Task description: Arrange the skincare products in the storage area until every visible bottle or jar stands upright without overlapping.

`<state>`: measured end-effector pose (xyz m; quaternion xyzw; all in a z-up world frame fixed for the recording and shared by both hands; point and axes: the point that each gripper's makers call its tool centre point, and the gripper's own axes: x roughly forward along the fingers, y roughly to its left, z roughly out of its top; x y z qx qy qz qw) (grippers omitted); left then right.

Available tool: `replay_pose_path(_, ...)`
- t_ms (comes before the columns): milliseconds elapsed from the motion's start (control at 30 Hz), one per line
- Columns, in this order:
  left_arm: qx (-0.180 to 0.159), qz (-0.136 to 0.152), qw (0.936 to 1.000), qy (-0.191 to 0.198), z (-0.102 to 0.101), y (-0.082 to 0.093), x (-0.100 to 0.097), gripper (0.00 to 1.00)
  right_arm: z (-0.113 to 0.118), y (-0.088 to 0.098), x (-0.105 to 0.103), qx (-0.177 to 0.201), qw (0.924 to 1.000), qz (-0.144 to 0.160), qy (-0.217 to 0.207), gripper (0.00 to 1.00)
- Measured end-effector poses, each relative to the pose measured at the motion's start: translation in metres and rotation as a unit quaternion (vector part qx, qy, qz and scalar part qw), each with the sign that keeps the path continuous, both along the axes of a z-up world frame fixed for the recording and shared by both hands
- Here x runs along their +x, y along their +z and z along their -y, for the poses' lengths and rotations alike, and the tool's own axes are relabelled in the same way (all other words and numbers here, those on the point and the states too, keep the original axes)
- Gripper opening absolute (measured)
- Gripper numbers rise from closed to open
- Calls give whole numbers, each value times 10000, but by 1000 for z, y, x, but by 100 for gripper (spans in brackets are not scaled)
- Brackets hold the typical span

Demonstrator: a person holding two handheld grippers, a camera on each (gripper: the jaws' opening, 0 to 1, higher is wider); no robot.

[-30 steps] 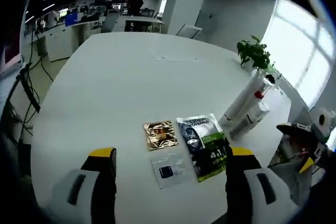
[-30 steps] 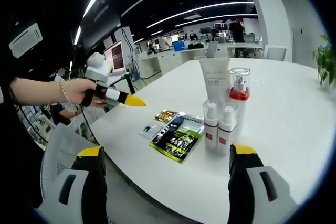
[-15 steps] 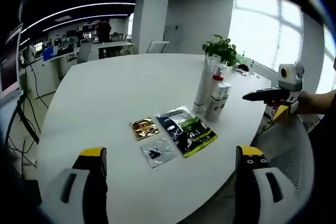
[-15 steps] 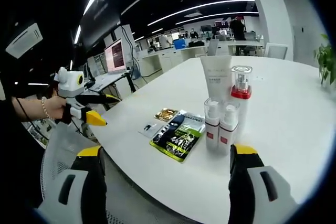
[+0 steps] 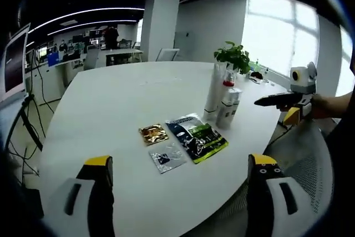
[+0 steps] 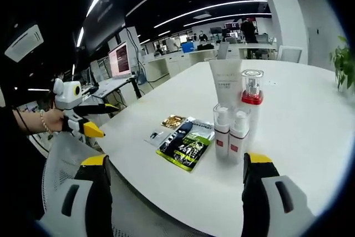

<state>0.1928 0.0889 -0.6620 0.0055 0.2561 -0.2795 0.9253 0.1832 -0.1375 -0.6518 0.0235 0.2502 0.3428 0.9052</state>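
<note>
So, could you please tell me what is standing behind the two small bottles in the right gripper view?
Behind the two small bottles stand a white tube and a red-collared pump bottle, both upright. The small bottles cover their bases, so whether they touch cannot be seen.

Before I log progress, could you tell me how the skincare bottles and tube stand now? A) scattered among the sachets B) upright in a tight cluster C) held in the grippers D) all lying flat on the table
B: the white tube, the red-collared pump bottle and the two small bottles stand upright together beside the flat sachets.
</note>
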Motion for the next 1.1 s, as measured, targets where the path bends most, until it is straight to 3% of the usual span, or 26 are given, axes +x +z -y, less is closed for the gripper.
replay_pose_path(300,150,40,9999,-21,2,-2,-1,93,0,-2,0,-51,10000,-8,14,99)
replay_pose_path(1100,157,-23,9999,-31,3,-3,-2,91,2,-4,1,-117,9999,-38,4,99)
